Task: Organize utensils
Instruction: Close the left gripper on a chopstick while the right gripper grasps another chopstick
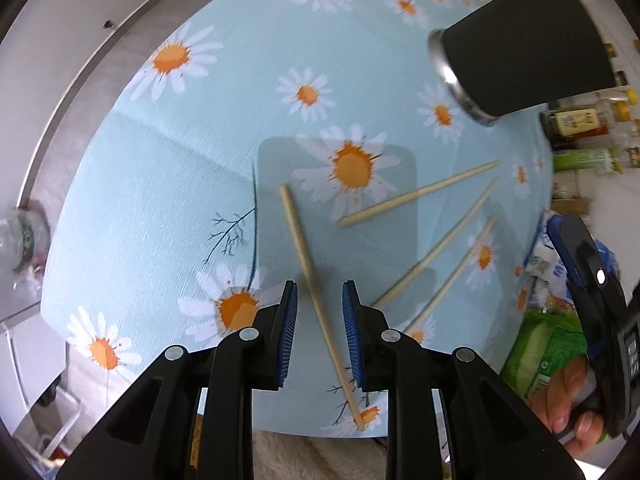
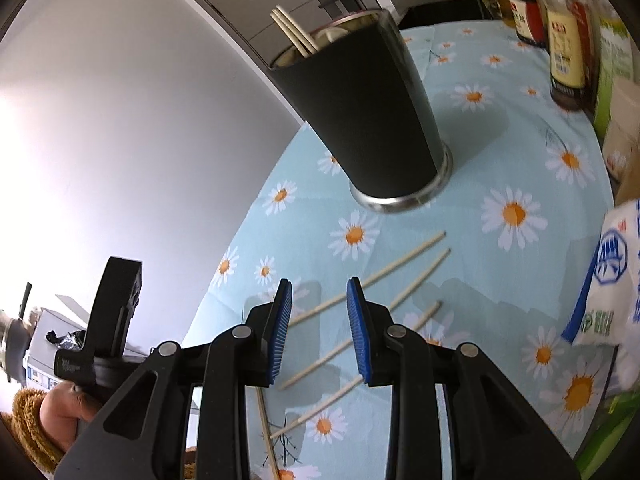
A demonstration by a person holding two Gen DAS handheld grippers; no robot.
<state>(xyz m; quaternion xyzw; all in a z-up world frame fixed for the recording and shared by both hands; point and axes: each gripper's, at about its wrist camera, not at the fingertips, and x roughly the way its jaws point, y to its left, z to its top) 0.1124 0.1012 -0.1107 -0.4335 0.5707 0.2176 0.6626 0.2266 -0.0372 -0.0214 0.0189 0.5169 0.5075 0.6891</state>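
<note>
Several wooden chopsticks lie loose on the daisy tablecloth point(image 1: 160, 184). In the left wrist view one chopstick point(image 1: 308, 264) runs between the open jaws of my left gripper point(image 1: 320, 292), which hovers over it without gripping. Three more chopsticks point(image 1: 420, 194) lie to its right. A black cup point(image 1: 528, 48) stands at the far right; in the right wrist view the cup point(image 2: 368, 116) holds two chopsticks point(image 2: 292, 36). My right gripper point(image 2: 319, 292) is open and empty above the loose chopsticks point(image 2: 372, 280).
Sauce bottles point(image 2: 564, 48) and green boxes stand along the table's far right edge. A white and blue bag point(image 2: 612, 280) lies at the right. The other gripper and a hand point(image 1: 576, 384) show at the lower right of the left wrist view.
</note>
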